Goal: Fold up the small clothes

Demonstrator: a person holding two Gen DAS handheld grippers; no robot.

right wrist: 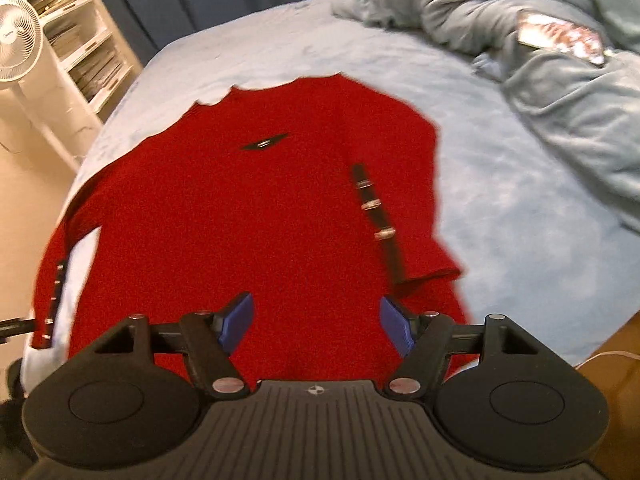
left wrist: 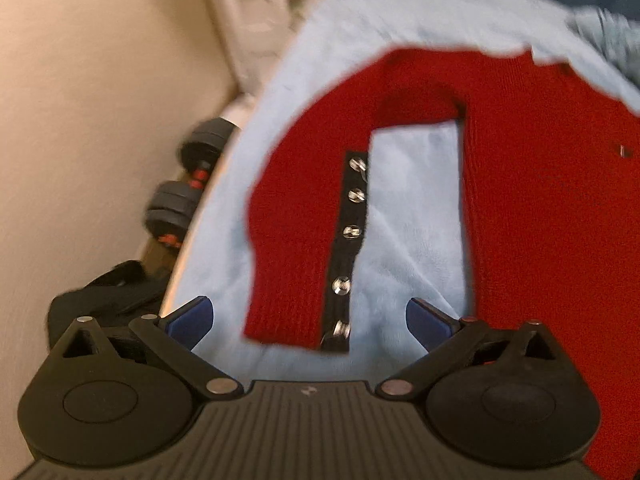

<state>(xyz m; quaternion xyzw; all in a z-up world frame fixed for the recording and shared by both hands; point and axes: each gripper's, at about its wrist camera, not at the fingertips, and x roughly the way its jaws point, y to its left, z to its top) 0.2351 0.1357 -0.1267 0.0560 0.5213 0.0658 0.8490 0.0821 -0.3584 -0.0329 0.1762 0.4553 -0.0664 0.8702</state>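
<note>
My left gripper (left wrist: 310, 322) hangs wide open and empty above the cuff of the red sweater's left sleeve (left wrist: 296, 240), which lies on the light blue bedsheet (left wrist: 412, 208). My right gripper (right wrist: 316, 322), equally spread and empty, hovers over the red sweater (right wrist: 256, 208), its right sleeve (right wrist: 404, 216) folded across the body.

Setting: a home bedroom. Bed (right wrist: 520, 200) under a pale blue sheet; rumpled grey-blue blanket (right wrist: 560, 92) at its far side; white pedestal fan (right wrist: 16, 36); white shelf unit (right wrist: 84, 40) (stacked papers); dumbbells (left wrist: 188, 184) on the floor beside the bed.
</note>
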